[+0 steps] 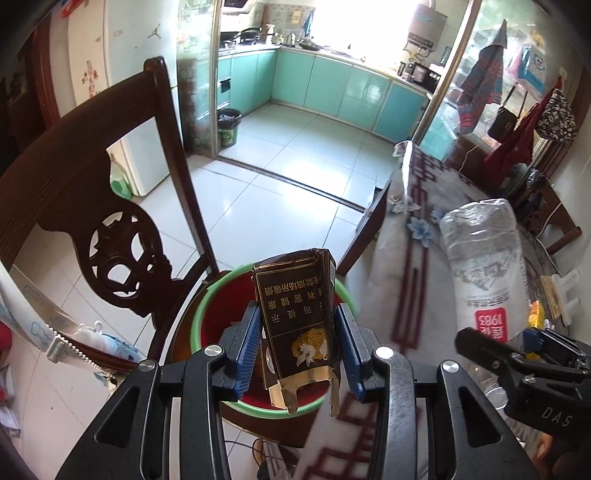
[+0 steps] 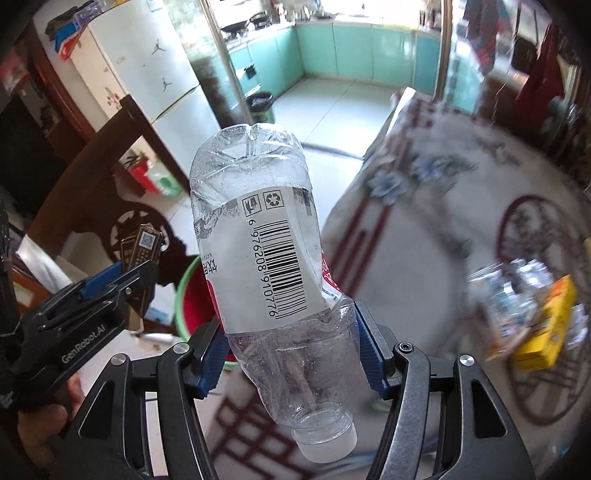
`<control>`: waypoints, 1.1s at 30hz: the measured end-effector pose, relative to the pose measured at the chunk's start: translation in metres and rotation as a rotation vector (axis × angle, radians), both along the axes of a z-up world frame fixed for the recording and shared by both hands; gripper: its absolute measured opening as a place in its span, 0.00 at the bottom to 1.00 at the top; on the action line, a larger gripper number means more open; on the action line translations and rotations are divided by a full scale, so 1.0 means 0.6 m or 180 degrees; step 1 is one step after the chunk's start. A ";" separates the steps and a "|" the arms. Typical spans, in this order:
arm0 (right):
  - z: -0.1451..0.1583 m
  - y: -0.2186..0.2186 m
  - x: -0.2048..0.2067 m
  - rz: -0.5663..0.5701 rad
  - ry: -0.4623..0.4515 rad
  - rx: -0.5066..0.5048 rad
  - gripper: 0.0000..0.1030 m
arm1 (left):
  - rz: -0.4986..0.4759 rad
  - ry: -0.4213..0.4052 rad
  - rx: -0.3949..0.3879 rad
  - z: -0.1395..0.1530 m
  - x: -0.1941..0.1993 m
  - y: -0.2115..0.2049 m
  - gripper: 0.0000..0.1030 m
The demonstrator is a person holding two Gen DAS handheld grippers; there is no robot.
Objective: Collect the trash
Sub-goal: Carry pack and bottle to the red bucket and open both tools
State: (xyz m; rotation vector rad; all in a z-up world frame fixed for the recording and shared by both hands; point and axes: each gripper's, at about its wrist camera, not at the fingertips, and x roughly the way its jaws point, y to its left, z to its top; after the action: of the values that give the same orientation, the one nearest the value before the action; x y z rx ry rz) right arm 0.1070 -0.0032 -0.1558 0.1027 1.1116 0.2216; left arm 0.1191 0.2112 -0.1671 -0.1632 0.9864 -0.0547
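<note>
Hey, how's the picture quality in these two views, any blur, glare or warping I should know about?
Left wrist view: the dark brown cigarette pack is sharp, the patterned tablecloth streaks with motion blur, and the kitchen window is blown out. Right wrist view: the clear plastic bottle is crisp, the yellow box smears, and the white fridge bends from the fisheye.

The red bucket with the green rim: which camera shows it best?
The left wrist view: the bucket sits centered beyond the cigarette pack, rim and red inside visible. In the right wrist view only a sliver shows, beside the plastic bottle.
</note>
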 end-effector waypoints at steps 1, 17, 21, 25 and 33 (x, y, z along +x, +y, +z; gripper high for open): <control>-0.004 0.006 0.003 0.0013 0.0025 0.0004 0.59 | 0.0006 0.0022 0.0020 -0.005 0.003 0.004 0.37; -0.043 0.059 0.050 0.0144 0.0257 0.0021 0.59 | 0.0070 0.0168 -0.0011 -0.044 0.041 0.041 0.41; -0.042 0.062 0.052 0.0147 0.0230 -0.0005 0.59 | 0.0090 0.0189 0.0006 -0.049 0.050 0.046 0.42; -0.042 0.062 0.053 0.0155 0.0214 -0.0023 0.59 | 0.0093 0.0172 0.0018 -0.048 0.052 0.045 0.42; -0.020 0.048 0.044 0.0084 0.0052 -0.0111 0.76 | 0.0102 0.0154 0.0082 -0.040 0.048 0.034 0.60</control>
State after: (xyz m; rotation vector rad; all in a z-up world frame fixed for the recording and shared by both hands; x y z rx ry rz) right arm 0.1336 0.0258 -0.1676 0.0590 1.1331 0.2253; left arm 0.1477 0.2317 -0.1914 -0.1571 1.0320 -0.0088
